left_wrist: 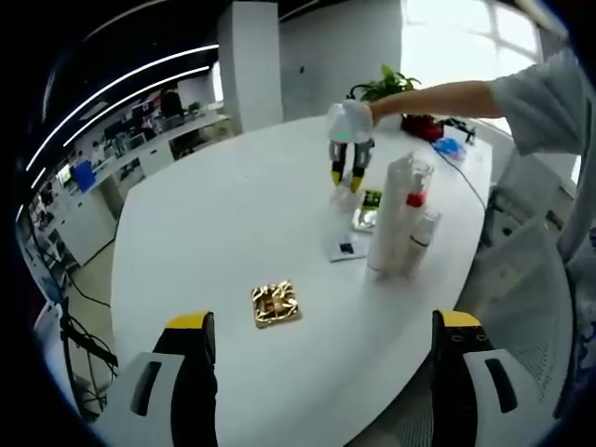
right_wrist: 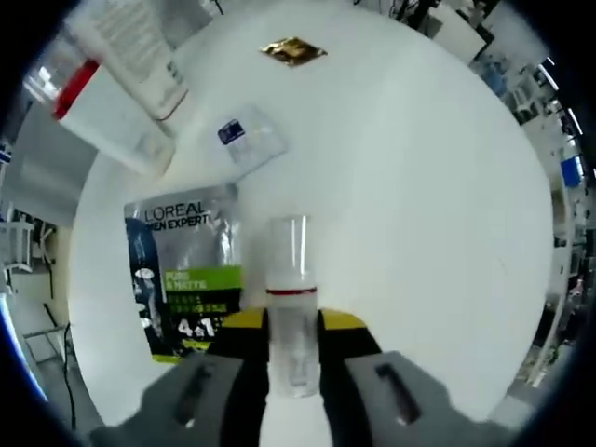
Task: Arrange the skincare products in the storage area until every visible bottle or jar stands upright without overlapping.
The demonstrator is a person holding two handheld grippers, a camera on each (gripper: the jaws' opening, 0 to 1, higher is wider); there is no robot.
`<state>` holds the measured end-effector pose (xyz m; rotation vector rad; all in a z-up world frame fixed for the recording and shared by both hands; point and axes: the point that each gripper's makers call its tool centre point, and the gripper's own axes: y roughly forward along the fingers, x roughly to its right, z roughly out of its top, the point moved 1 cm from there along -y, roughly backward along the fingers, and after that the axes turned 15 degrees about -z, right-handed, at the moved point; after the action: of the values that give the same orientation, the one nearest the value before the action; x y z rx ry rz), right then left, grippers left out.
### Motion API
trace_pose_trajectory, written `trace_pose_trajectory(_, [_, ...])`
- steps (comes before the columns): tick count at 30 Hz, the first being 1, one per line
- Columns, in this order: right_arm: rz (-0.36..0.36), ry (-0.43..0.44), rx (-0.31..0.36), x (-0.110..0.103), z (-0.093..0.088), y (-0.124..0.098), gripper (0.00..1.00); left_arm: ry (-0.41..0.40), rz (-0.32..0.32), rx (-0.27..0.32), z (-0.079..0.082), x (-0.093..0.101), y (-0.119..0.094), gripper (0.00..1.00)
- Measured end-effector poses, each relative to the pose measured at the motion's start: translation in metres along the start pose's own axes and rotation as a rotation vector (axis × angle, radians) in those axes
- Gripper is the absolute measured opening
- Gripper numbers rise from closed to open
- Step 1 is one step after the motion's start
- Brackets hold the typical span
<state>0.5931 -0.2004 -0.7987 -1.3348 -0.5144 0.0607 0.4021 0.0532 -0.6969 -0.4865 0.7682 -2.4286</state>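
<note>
Clear-capped bottle pinched between right tongs on table.

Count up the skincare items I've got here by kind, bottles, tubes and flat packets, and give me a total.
Bottles: 2, held bottle, standing bottle
Tubes: 1, white tube
Flat packets: 3, L'Oreal sachet, clear sachet, gold packet
Total: 6

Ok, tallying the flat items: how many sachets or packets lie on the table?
3: a gold packet mid-table, a small clear sachet beside the standing bottles, a L'Oreal sachet beside the right gripper's bottle. More may hide behind the bottles.
</note>
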Motion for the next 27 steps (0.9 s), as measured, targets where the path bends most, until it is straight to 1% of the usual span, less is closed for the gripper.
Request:
trace_pose_trajectory(1, [-0.007,0.006,0.004,0.000,0.001,-0.002,0.18,0.000,0.004,0.005,0.001,0.000,-0.001,0.94])
trace_pose_trajectory(3, [-0.029,0.050,0.014,-0.001,0.004,-0.009,0.18,0.003,0.011,0.008,0.001,0.000,-0.003,0.95])
trace_pose_trajectory(5, [-0.033,0.065,0.025,-0.005,0.008,-0.014,0.18,0.005,0.014,0.012,0.001,0.000,-0.005,0.95])
trace_pose_trajectory(8, [-0.043,0.074,0.015,-0.012,0.010,-0.022,0.18,0.010,0.018,0.016,0.002,0.001,-0.007,0.95])
trace_pose_trajectory(9, [-0.050,0.103,0.019,-0.014,0.011,-0.025,0.18,0.011,0.018,0.016,0.002,0.002,-0.007,0.95])
trace_pose_trajectory(11, [-0.060,0.120,0.029,-0.017,0.013,-0.029,0.18,0.012,0.018,0.017,0.001,0.003,-0.008,0.94])
trace_pose_trajectory(15, [-0.086,0.180,0.019,-0.022,0.011,-0.040,0.18,0.010,0.017,0.015,0.000,0.005,-0.009,0.94])
trace_pose_trajectory(16, [-0.097,0.181,0.022,-0.023,0.011,-0.042,0.18,0.014,0.016,0.017,0.000,0.006,-0.010,0.94])
trace_pose_trajectory(18, [-0.086,0.220,0.031,-0.030,0.013,-0.048,0.18,0.016,0.009,0.013,0.000,0.008,-0.010,0.94])
trace_pose_trajectory(20, [-0.100,0.234,0.029,-0.032,0.012,-0.051,0.18,0.023,0.008,0.002,-0.002,0.009,-0.009,0.94])
trace_pose_trajectory(21, [-0.102,0.246,0.021,-0.035,0.011,-0.053,0.18,0.025,0.009,0.001,-0.002,0.010,-0.009,0.94])
trace_pose_trajectory(23, [-0.114,0.267,0.016,-0.036,0.003,-0.054,0.18,0.030,0.003,0.000,-0.001,0.012,-0.009,0.94])
trace_pose_trajectory(27, [-0.119,0.302,0.008,-0.043,0.003,-0.060,0.19,0.038,-0.004,0.000,0.000,0.016,-0.008,0.94])
